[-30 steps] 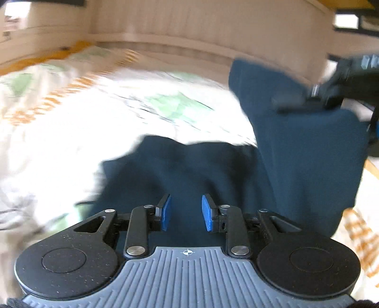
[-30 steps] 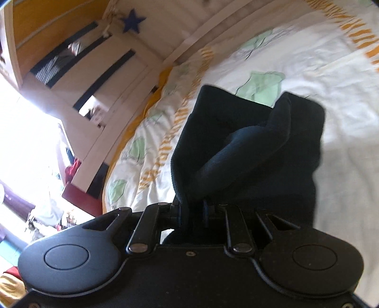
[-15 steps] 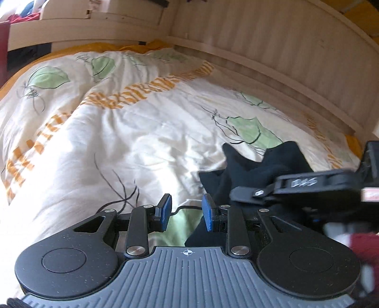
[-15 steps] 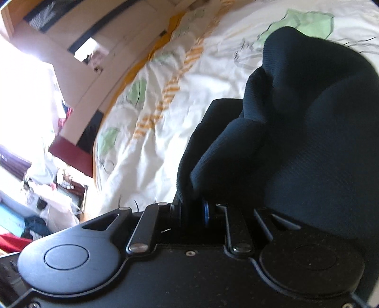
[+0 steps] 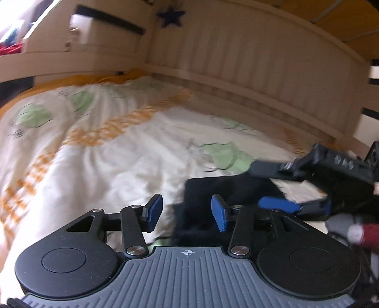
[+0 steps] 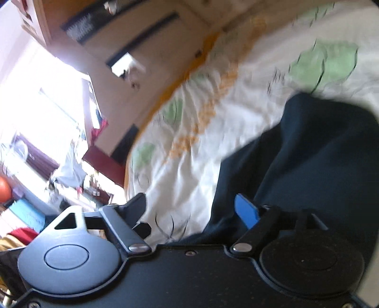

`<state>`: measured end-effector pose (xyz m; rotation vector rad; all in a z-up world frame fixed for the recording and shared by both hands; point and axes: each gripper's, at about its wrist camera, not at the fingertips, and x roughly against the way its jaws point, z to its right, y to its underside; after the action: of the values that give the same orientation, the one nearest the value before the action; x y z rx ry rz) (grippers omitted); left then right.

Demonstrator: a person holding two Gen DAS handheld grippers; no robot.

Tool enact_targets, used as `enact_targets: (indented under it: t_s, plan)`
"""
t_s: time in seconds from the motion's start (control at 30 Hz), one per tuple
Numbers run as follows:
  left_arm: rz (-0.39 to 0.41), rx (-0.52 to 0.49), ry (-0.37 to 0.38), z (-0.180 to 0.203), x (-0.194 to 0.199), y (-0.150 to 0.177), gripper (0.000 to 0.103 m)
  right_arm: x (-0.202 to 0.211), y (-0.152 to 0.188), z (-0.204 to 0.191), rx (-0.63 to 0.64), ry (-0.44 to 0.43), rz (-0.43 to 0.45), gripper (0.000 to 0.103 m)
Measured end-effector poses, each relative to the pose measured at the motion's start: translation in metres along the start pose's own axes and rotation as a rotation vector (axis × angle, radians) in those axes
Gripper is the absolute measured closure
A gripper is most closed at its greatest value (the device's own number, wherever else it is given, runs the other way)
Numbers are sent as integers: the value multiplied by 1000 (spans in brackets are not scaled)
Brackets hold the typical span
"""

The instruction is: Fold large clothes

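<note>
The right gripper, which half a second ago pinched the dark navy garment, now has its fingers spread like the left gripper, so the cloth, probably folded, lies released lower right on the bed

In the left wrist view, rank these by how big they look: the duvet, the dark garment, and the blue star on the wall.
1. Duvet, which fills most of the view.
2. Dark garment, though the left hand-held gripper hides part of it and it lies close to the camera.
3. Blue star, smallest, but also farthest away.
</note>
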<state>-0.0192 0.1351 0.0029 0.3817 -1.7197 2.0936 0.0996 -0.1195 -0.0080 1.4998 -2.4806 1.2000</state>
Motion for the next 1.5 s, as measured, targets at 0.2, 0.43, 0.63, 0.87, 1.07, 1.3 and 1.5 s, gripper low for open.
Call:
enact_targets:
  t_s: [0.2,0.43,0.63,0.87,1.07,1.3,1.5]
  plan:
    - [-108,-129,153,37,-41,20,26,41,-15,4,127,202,132,0]
    - [-198,-99,154,29,-84,55,17,35,-23,14,224,426,102,0]
    - [-203,-102,163,28,-86,54,17,-7,-42,34,259,544,42,0]
    - [-205,-87,155,28,-89,52,17,-66,-56,90,243,686,-158,1]
    - [-202,-88,156,28,-89,51,16,-62,-53,116,99,610,-174,1]
    - [-205,-93,152,30,-88,53,16,-30,-58,107,-41,487,-78,1]
    - [-208,-92,153,30,-89,53,16,-22,-62,120,-147,420,-87,0]
